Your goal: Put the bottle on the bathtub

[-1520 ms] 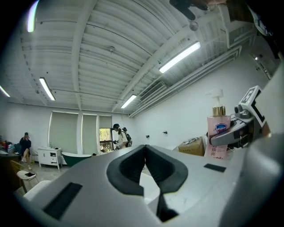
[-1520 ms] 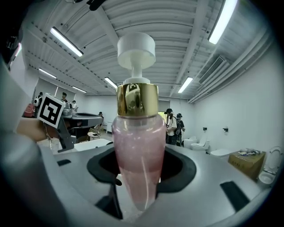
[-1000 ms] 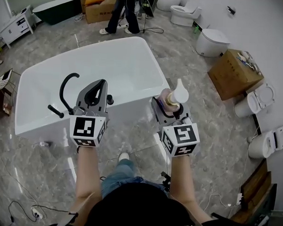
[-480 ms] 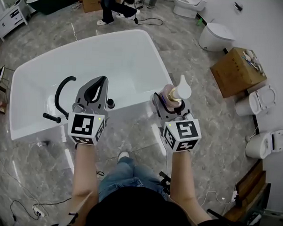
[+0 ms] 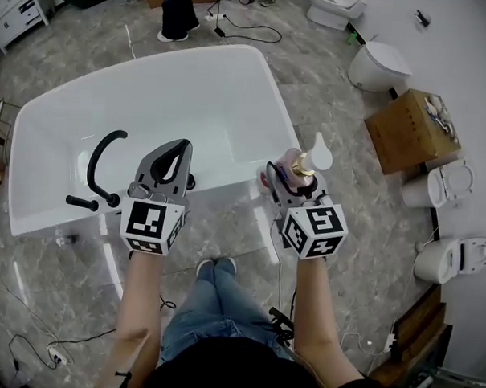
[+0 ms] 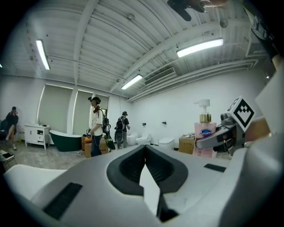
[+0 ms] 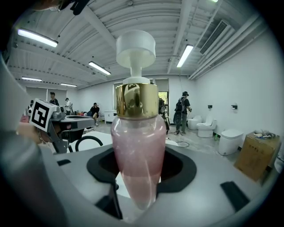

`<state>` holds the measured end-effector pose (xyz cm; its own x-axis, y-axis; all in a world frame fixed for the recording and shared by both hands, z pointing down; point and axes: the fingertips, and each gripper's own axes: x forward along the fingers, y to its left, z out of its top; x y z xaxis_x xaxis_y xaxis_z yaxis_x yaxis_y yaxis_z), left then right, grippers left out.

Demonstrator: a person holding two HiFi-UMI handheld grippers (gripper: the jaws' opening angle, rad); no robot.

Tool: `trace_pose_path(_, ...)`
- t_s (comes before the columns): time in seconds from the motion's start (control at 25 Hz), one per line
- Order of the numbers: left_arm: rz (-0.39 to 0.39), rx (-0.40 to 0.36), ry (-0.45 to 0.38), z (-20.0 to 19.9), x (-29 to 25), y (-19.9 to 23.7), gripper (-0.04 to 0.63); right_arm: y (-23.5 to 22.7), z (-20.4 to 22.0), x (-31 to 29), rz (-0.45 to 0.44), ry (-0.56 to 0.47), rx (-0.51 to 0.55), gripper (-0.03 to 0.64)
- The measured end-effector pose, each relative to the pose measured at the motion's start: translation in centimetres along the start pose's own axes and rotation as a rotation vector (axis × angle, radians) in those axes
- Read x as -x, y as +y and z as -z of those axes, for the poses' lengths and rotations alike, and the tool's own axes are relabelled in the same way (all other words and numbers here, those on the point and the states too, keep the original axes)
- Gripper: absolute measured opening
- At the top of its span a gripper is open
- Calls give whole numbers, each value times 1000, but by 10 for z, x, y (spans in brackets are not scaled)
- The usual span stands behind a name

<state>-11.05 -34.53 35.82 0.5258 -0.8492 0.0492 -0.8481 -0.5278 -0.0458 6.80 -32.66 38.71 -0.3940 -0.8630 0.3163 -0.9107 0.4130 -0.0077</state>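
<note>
My right gripper (image 5: 289, 172) is shut on a pink soap bottle (image 5: 296, 162) with a gold collar and a white pump, and holds it upright beside the near right corner of the white bathtub (image 5: 223, 183). In the right gripper view the bottle (image 7: 138, 150) fills the middle, clamped between the dark pads. The left gripper (image 5: 179, 146) hangs over the tub's near rim, its tips together and nothing in them. In the left gripper view its jaws (image 6: 144, 153) meet at the tip, and the bottle (image 6: 203, 137) shows at the right.
A black curved faucet (image 5: 95, 163) stands on the tub's near left rim. A cardboard box (image 5: 407, 128) and toilets (image 5: 377, 66) (image 5: 440, 186) line the right wall. A person's legs (image 5: 177, 13) and cables are beyond the tub. People stand far off (image 6: 95, 126).
Both grippers have come lower and closer to the tub's near rim, with the bottle still in the right one. The tub now sits nearer in the head view.
</note>
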Motion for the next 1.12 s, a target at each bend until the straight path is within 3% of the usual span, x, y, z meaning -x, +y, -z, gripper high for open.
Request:
trace_pose_path(0.24, 4, -3, 40, 19, -22, -3, 12, -8, 33, -44, -76, 65, 64, 227)
trace_pose_path(0.52, 26, -7, 62, 45, -48, -6, 12, -12, 89, -98, -164, 153, 39, 227)
trace_pose_path(1.12, -1, -4, 105, 107, -66, 1, 12, -21, 192, -181, -224, 238, 64, 227)
